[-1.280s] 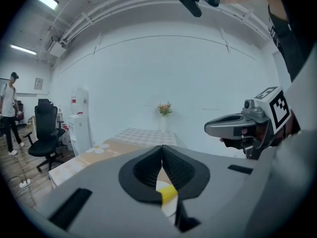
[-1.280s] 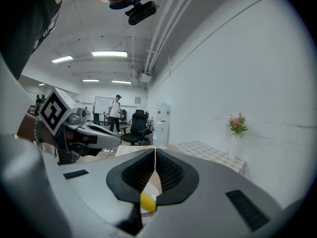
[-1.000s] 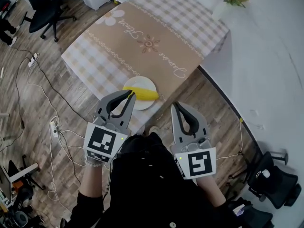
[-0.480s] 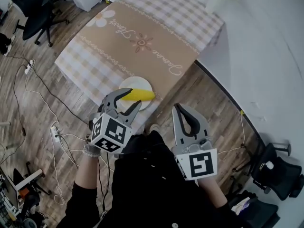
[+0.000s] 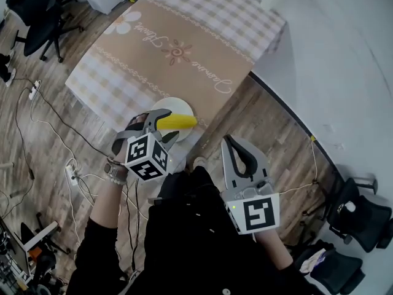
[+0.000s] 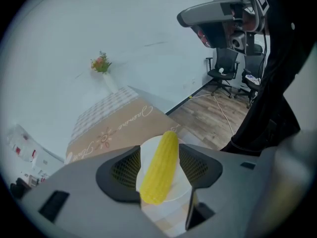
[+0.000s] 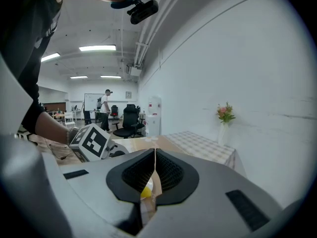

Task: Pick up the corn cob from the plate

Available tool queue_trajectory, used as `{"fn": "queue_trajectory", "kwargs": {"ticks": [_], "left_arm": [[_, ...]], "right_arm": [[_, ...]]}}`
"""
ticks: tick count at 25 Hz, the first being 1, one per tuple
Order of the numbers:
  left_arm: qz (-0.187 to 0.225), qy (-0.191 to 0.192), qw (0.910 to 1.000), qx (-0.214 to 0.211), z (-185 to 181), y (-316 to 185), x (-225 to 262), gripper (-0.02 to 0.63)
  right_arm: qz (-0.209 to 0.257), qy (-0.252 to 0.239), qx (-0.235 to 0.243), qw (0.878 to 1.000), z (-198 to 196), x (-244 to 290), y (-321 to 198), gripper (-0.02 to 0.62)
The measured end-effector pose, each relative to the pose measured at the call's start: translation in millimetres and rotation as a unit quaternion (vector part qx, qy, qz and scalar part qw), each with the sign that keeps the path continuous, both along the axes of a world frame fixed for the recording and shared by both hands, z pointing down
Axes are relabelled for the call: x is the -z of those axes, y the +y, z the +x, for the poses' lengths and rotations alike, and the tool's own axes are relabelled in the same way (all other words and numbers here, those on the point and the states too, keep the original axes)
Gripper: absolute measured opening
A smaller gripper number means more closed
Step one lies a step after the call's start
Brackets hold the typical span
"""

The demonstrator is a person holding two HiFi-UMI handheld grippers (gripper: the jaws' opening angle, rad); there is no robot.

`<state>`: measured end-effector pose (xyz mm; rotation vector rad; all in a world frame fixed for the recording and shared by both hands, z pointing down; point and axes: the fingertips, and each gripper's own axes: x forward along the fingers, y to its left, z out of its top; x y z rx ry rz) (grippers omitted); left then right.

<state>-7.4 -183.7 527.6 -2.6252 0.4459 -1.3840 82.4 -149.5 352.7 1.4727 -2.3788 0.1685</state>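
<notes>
L gripper (image 5: 166,125) tips down over the plate (image 5: 177,102) at the table's (image 5: 184,54) near edge. Its jaws have just been opening and are now spread wide, w/ the corn cob (image 5: 179,121) lying on the plate between them, pads not pressing yet. Prob. lined up to squeeze across its width. R gripper (image 5: 229,141) hangs off to the right, nearer the person, jaws pressed together on nothing, seemingly out of the way.

The head camera is looking steeply down; the left tongs (image 6: 159,150) camera is looking closely at the same yellow corn cob (image 6: 159,175); the right tongs (image 7: 155,155) camera is facing across the beige cloth-covered worktop (image 7: 198,142).
</notes>
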Motion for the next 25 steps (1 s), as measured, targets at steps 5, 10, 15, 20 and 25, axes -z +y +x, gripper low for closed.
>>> {"fn": "queue_trajectory", "kwargs": {"ticks": [5, 10, 15, 20, 25], "left_arm": [[-0.018, -0.030, 0.9992, -0.018, -1, -2, -25, 0.242], [-0.034, -0.049, 0.9977, -0.032, -2, -5, -44, 0.249], [-0.044, -0.064, 0.9960, -0.043, -2, -7, -56, 0.252], [-0.050, -0.079, 0.9942, -0.055, -2, -8, -66, 0.253], [-0.060, -0.087, 0.9923, -0.066, -2, -9, -71, 0.259]], "right_arm": [[-0.001, -0.002, -0.008, 1.000, 4, -2, 1, 0.043], [-0.006, 0.002, -0.009, 1.000, 4, -5, 3, 0.043], [-0.011, 0.003, -0.010, 1.000, 4, -7, 5, 0.043], [-0.021, 0.005, -0.013, 1.000, 4, -10, 6, 0.043], [-0.022, 0.007, -0.016, 1.000, 6, -12, 5, 0.043]]}}
